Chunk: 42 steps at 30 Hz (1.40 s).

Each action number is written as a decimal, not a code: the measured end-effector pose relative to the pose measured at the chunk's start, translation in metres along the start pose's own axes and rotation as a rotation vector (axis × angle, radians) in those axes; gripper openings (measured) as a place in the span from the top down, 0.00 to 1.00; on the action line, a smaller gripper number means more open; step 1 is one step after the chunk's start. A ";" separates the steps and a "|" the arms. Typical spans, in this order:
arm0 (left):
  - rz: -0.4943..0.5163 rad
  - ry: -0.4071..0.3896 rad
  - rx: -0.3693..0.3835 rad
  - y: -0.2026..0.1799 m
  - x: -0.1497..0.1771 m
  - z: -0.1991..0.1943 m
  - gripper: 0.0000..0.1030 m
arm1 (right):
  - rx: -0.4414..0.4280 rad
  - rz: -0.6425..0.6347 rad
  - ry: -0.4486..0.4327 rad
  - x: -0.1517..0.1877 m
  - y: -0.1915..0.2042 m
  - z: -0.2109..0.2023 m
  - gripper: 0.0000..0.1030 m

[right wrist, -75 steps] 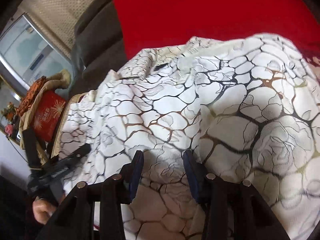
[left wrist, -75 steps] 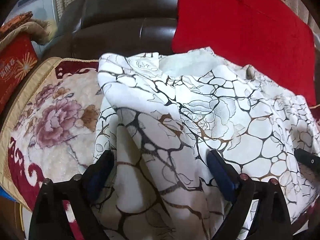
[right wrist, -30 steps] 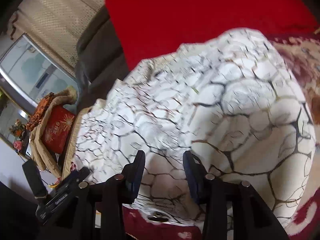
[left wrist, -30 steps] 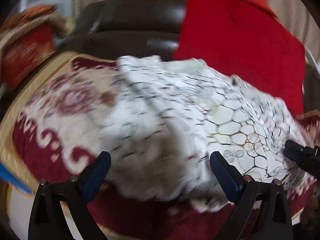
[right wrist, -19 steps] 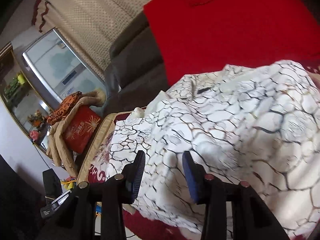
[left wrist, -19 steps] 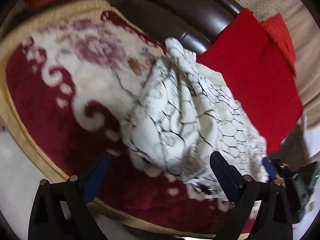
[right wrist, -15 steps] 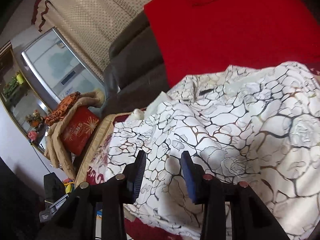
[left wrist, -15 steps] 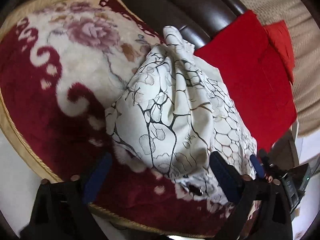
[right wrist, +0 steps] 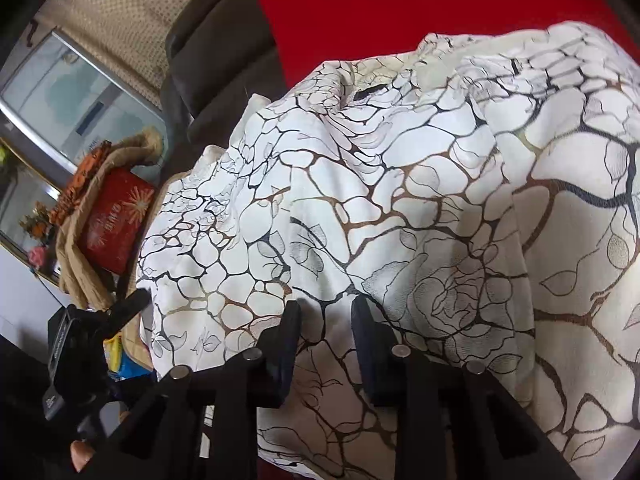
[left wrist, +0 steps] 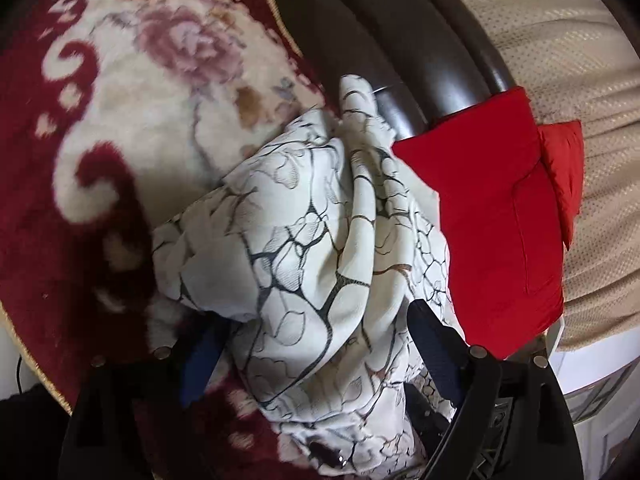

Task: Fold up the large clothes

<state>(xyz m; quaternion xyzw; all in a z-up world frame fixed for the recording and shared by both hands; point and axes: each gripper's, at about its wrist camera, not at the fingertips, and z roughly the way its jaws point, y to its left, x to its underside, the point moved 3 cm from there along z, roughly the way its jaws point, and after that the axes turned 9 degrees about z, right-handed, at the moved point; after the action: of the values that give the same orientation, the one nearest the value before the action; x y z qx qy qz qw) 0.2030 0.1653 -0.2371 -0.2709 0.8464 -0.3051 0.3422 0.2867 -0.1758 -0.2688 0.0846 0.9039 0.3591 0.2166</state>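
Observation:
A large white garment with a black and brown crackle print lies bunched on the floral seat cushion. My left gripper straddles its near end. The jaws are wide and still opening, with a thick fold of cloth between them and no pad pressing on it. In the right wrist view the garment fills most of the picture. My right gripper sits low over it. Its jaws are narrow and closing, with cloth in the gap, but I see no pinched ridge. The left gripper shows at the lower left.
A red cloth hangs over the dark brown leather sofa back, right behind the garment. A beige curtain is beyond it. A red box in a tan wrap stands off the cushion's far end, below a window.
The left gripper has rolled and come down onto the garment's near end, which now lies between its jaws. The right gripper has slid in over the cloth and its jaws have narrowed.

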 end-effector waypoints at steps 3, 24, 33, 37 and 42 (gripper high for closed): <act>0.035 -0.006 -0.049 -0.007 -0.001 0.006 0.46 | -0.012 0.010 0.004 0.001 -0.002 -0.001 0.74; 1.037 -0.073 -0.016 -0.270 0.087 -0.025 0.92 | -0.369 0.340 -0.216 -0.038 -0.087 -0.135 0.72; 1.336 0.297 0.116 -0.298 0.250 0.054 0.98 | -0.448 0.634 -0.419 -0.046 -0.190 -0.215 0.65; 1.281 0.223 0.173 -0.281 0.231 0.011 0.95 | -0.476 0.584 -0.375 -0.047 -0.182 -0.220 0.30; 1.080 -0.045 0.110 -0.227 0.141 -0.061 0.22 | -0.492 0.506 -0.320 -0.052 -0.158 -0.198 0.30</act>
<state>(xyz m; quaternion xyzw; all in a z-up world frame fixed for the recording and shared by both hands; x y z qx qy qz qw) 0.1267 -0.0604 -0.1007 0.2145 0.8404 -0.1239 0.4820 0.2436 -0.4278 -0.2313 0.3056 0.6959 0.5897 0.2732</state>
